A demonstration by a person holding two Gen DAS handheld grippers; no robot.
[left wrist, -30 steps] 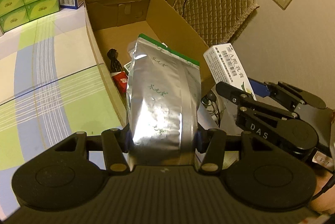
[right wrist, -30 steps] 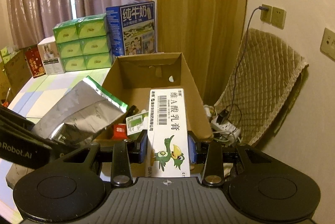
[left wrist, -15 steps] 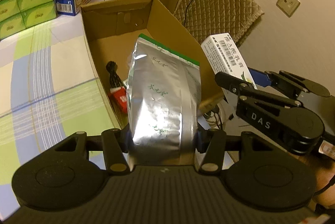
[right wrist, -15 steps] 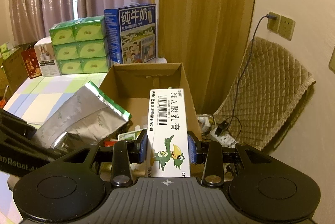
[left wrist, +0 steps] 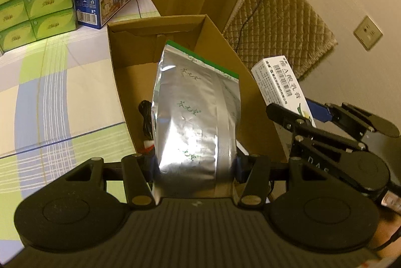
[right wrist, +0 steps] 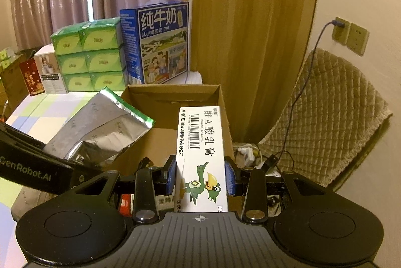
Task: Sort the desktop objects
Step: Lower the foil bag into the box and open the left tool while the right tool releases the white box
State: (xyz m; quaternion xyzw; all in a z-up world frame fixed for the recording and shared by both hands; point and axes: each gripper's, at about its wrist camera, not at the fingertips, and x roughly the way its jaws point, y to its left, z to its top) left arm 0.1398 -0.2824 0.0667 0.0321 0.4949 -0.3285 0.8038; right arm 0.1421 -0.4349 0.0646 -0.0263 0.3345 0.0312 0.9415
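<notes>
My left gripper (left wrist: 194, 165) is shut on a silver foil pouch (left wrist: 195, 112) with a green top edge, held above the near end of an open cardboard box (left wrist: 125, 72). The pouch also shows in the right wrist view (right wrist: 100, 130). My right gripper (right wrist: 200, 179) is shut on a white ointment carton (right wrist: 200, 155) printed with a green bird, held over the box's near right corner (right wrist: 225, 117). The carton also shows in the left wrist view (left wrist: 280, 87). A black cable (left wrist: 145, 117) and small red items lie in the box.
Stacked green tissue packs (right wrist: 90, 57) and a blue milk carton box (right wrist: 160, 42) stand behind the box on a checked tablecloth (left wrist: 50, 92). A quilted chair back (right wrist: 325, 112), wall sockets and a power strip are to the right. Curtains hang behind.
Both grippers have drawn back and risen a little from the box, each still holding its item; the box looks farther away and more of the background shows.
</notes>
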